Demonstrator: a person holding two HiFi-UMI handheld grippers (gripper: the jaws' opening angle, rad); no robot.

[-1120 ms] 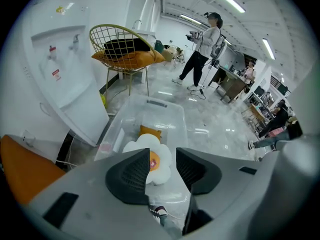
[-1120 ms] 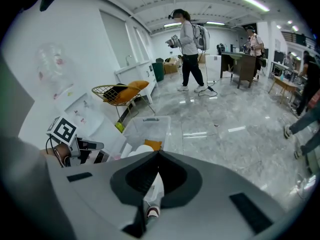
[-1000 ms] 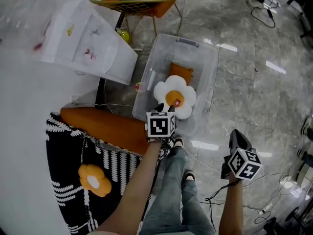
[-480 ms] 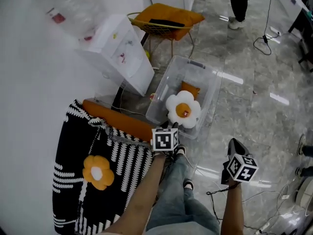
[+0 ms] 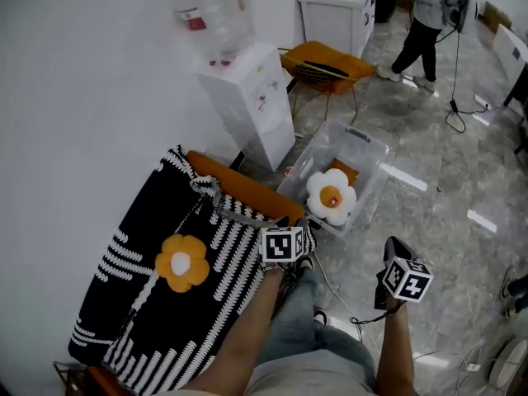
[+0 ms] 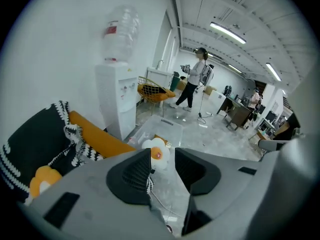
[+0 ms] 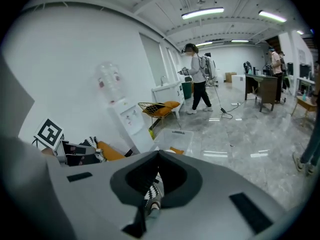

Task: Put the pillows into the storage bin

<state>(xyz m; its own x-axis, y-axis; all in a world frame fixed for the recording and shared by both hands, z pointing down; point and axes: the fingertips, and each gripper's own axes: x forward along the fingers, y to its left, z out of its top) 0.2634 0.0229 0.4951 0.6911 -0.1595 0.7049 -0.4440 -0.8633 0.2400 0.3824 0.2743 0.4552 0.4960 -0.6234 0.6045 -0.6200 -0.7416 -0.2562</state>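
Note:
A clear storage bin (image 5: 367, 148) stands on the floor with a white flower pillow (image 5: 331, 196) and a small orange pillow (image 5: 346, 172) inside. An orange flower pillow (image 5: 182, 262) lies on a black-and-white blanket (image 5: 124, 295). My left gripper (image 5: 286, 223) hovers over the blanket's edge, short of the bin, open and empty. Between its jaws (image 6: 164, 159) I see the white flower pillow (image 6: 151, 145) in the bin (image 6: 160, 126), with the orange flower pillow (image 6: 40, 179) at lower left. My right gripper (image 5: 398, 250) hangs over the floor, shut on nothing (image 7: 159, 156).
An orange sofa cushion (image 5: 247, 190) runs under the blanket beside the bin. A white water dispenser (image 5: 252, 97) and an orange wire chair (image 5: 330, 60) stand behind it. A person (image 5: 425, 15) walks at the far back. Cables (image 5: 363, 316) lie on the floor near my feet.
The view has pulled back and the bin now lies farther off. My left gripper has drawn back from the white flower pillow, which stays in the bin. More of the blanket shows.

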